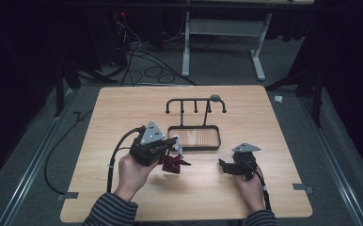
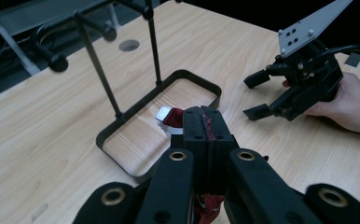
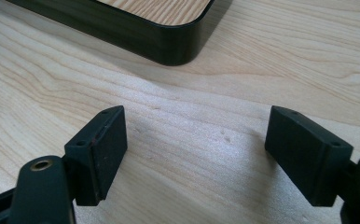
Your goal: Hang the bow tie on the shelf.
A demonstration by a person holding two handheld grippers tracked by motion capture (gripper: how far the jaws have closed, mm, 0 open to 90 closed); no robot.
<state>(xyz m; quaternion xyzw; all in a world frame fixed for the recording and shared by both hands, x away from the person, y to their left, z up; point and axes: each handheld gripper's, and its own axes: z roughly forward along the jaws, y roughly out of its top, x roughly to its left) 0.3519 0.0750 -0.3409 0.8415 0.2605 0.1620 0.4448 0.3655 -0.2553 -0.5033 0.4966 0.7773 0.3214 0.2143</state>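
Wooden table (image 1: 123, 197): left gripper (image 1: 169, 151) clamped on red cloth item (image 1: 172, 163), lifted beside rack tray (image 1: 194, 148), hanging judged pending; right gripper (image 1: 225, 165) spread, idle.

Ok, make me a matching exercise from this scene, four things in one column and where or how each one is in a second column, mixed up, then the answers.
Things:
1. left tool
2. right tool
3. dark red cloth item
4. black rack

Place or state:
A. stands upright at the far edge of the tray
B. open, holding nothing, just above the table
C. hangs clamped between closed jaws
D. shut, near the tray's front left corner

Pairs: 1-D, 2-B, 3-C, 4-A
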